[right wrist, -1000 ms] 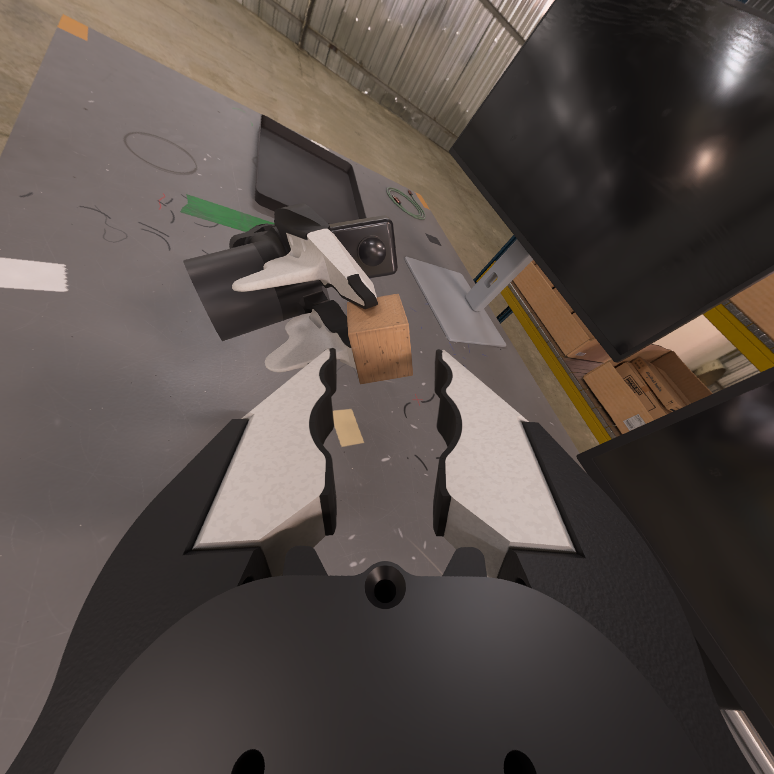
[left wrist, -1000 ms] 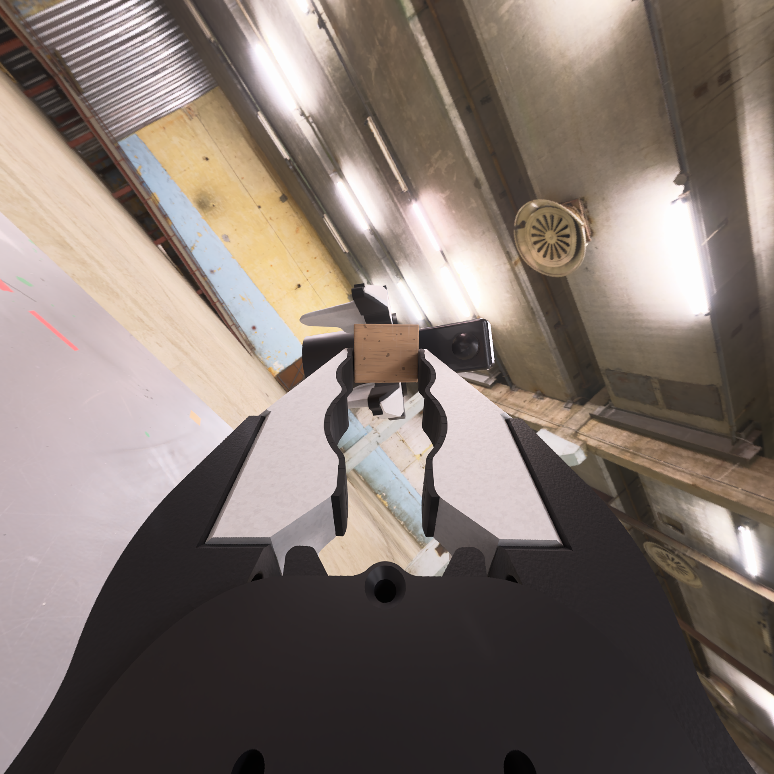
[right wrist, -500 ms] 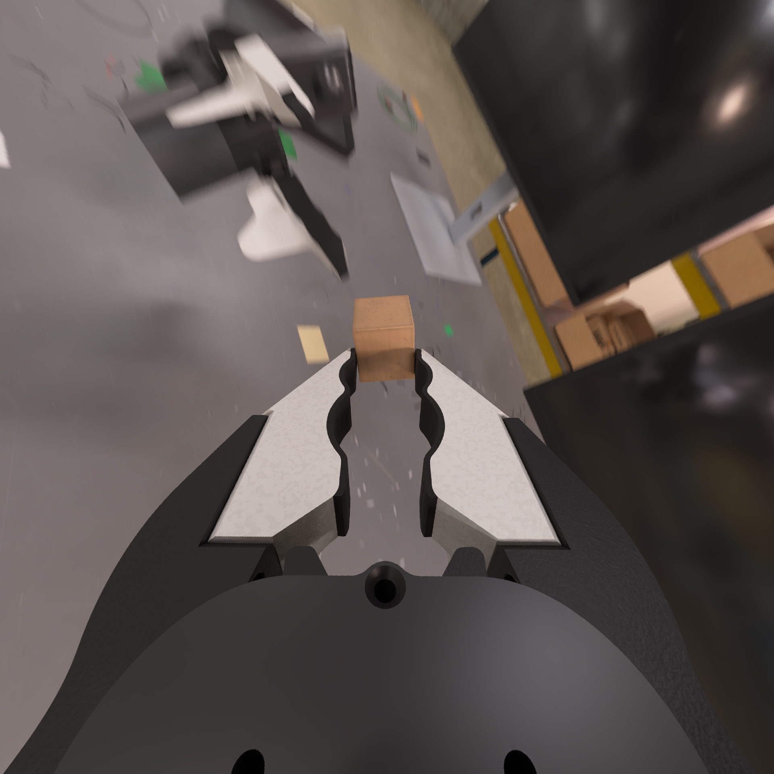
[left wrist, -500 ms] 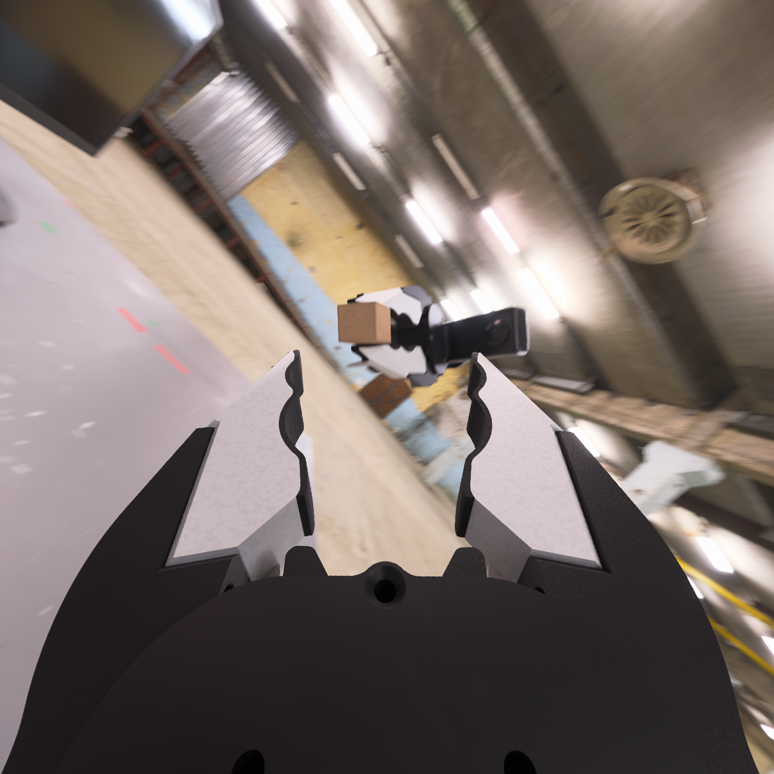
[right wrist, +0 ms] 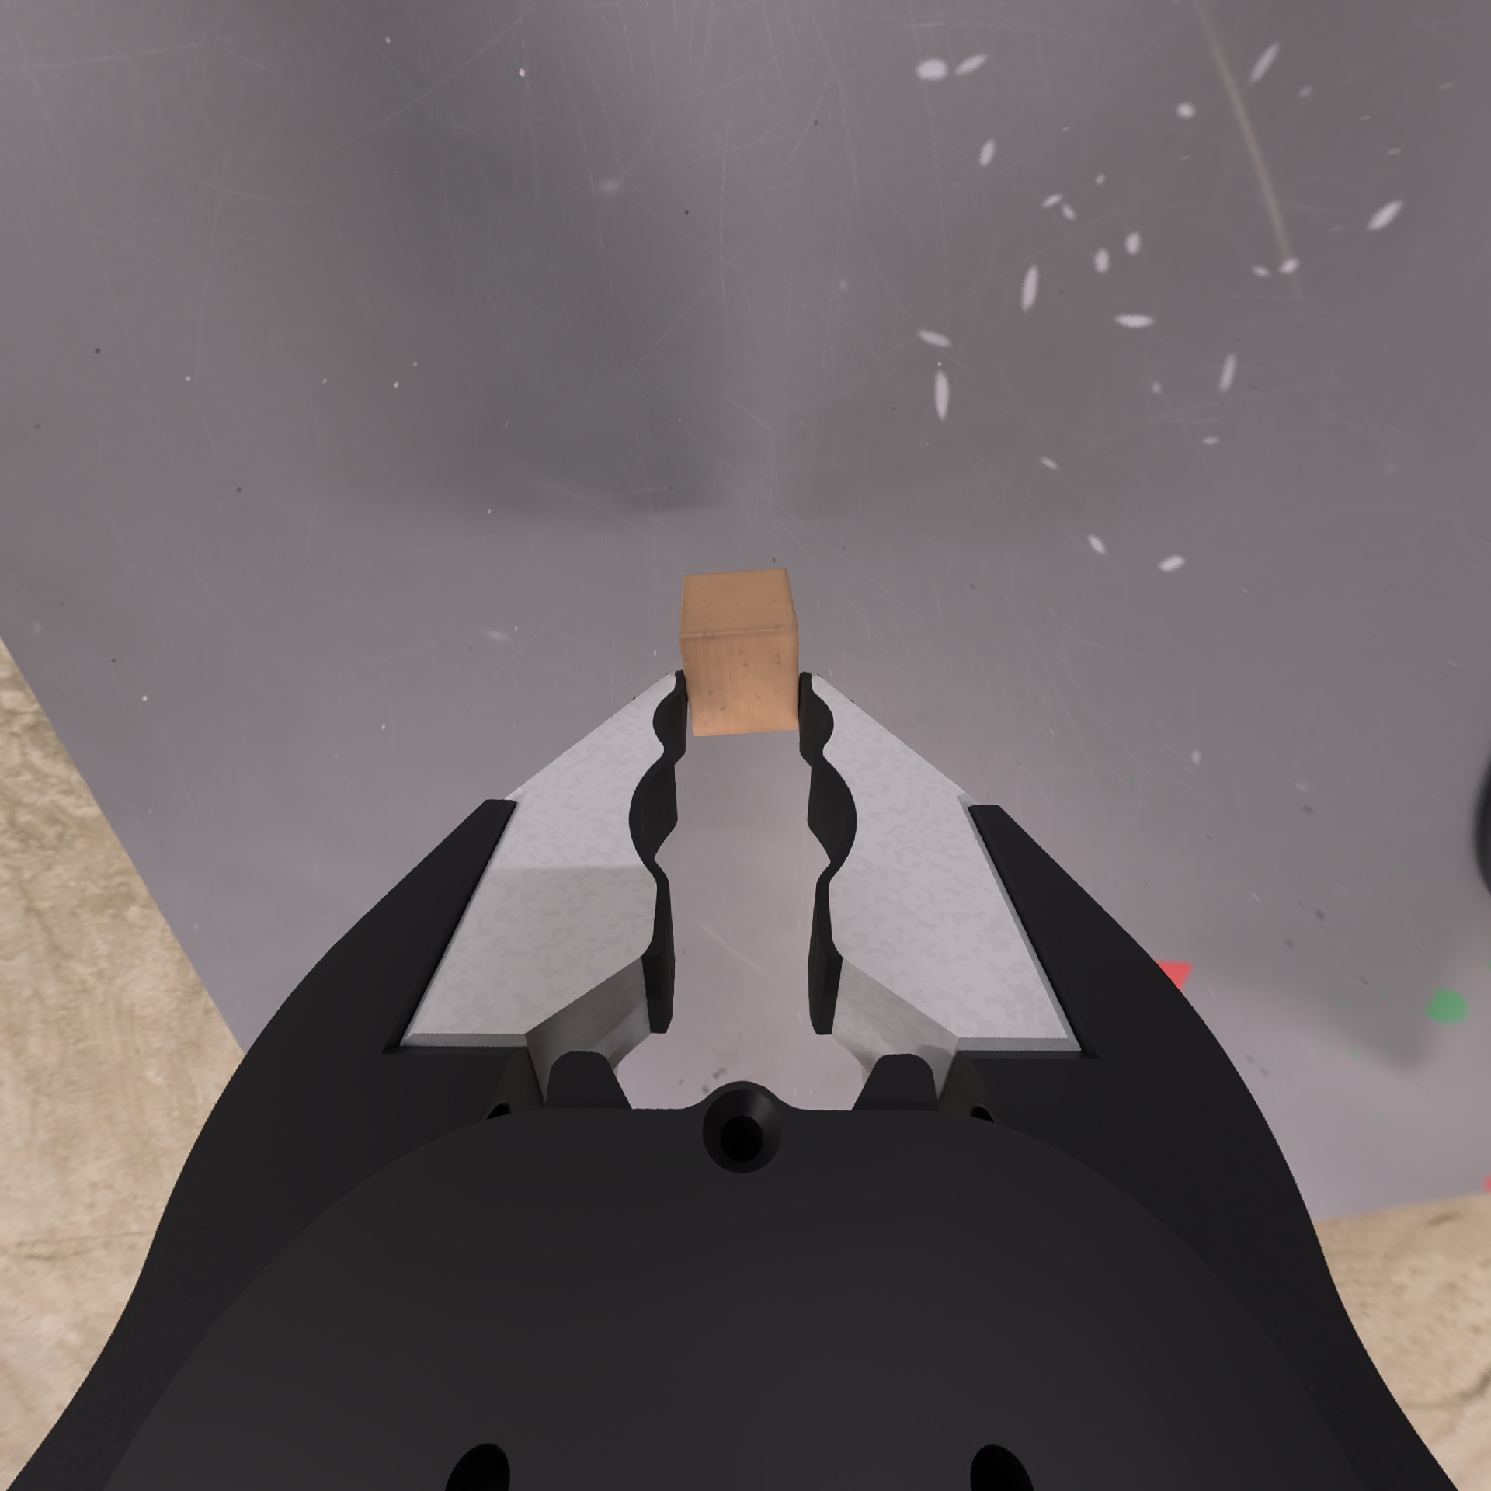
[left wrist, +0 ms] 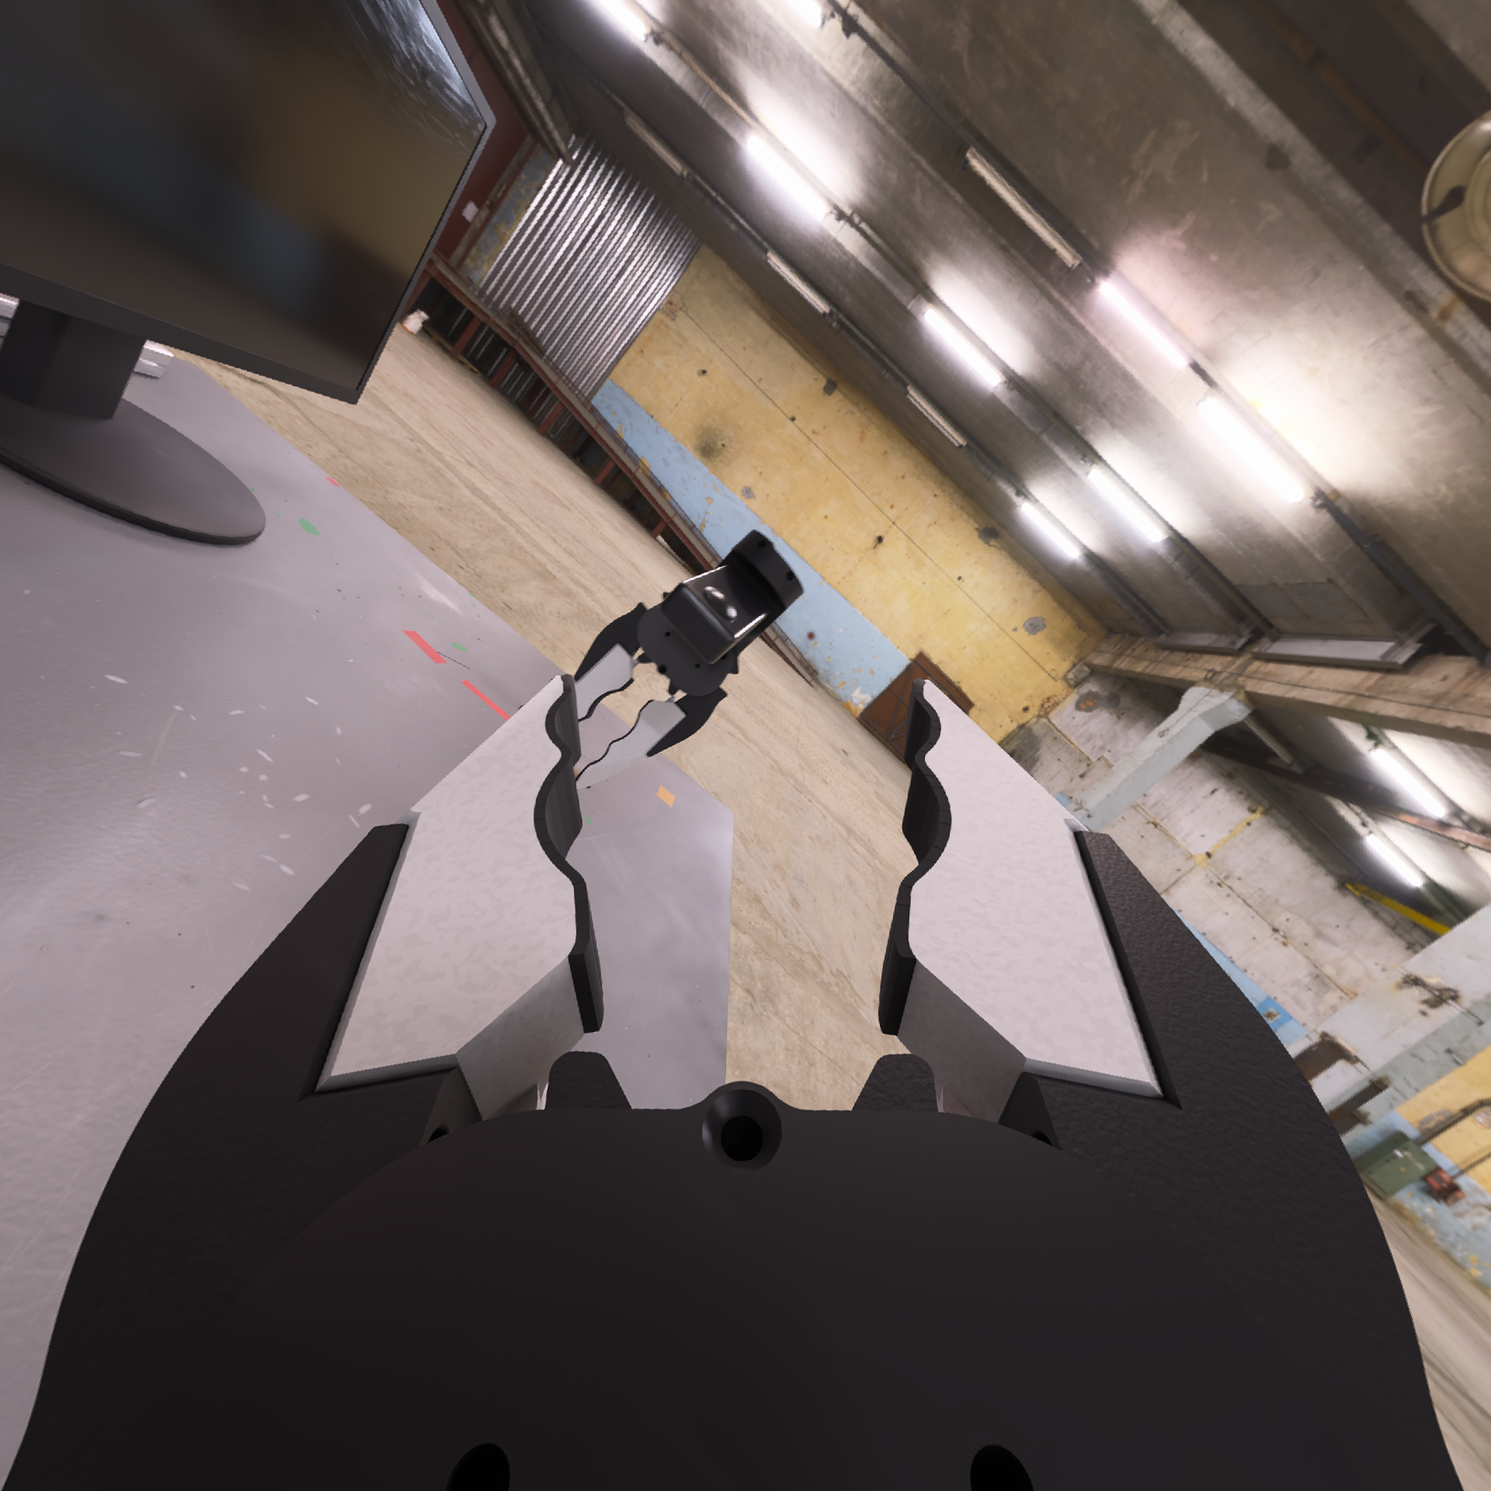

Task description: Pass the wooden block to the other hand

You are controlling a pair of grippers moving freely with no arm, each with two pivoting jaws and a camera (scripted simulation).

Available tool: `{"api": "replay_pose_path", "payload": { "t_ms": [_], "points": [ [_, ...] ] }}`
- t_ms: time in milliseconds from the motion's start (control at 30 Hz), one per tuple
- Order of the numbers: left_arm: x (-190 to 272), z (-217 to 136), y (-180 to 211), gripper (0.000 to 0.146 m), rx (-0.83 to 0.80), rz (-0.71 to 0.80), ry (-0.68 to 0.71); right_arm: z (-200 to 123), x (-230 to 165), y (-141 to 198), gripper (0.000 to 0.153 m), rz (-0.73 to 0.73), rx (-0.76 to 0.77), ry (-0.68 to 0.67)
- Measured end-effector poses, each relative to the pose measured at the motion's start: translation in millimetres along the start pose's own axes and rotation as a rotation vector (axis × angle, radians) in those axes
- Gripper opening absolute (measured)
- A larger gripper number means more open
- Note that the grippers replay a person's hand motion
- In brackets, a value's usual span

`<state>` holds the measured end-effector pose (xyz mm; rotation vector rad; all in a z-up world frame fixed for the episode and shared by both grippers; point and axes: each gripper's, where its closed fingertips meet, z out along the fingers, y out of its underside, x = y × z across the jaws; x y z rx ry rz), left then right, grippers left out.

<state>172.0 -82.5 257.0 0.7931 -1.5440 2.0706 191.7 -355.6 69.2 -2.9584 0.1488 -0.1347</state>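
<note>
The right gripper [right wrist: 741, 682] pinches the wooden block [right wrist: 738, 657] between its fingertips, holding it above the grey table [right wrist: 403, 323] near the table's edge, where beige floor [right wrist: 89, 928] shows at the lower left. The left gripper [left wrist: 742, 702] has its jaws spread wide and empty. Beyond them a dark monitor [left wrist: 202, 161] stands at the table's far left corner.

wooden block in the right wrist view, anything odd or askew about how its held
Slightly. The right gripper pinches the wooden block only at its fingertips, so most of the block juts past them above the grey table. It sits square, undamaged.
</note>
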Motion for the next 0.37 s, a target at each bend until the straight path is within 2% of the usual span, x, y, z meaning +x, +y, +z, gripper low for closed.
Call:
{"api": "replay_pose_path", "payload": {
  "t_ms": [233,367],
  "points": [
    [-4,-15,-4,0.066,0.019,-0.003,-0.042,42,1,-5,0.027,0.038,0.005,-0.129],
    [-5,-20,-8,0.061,0.032,0.006,-0.052,50,1,-7,0.027,0.044,0.004,-0.154]
  ]
}}
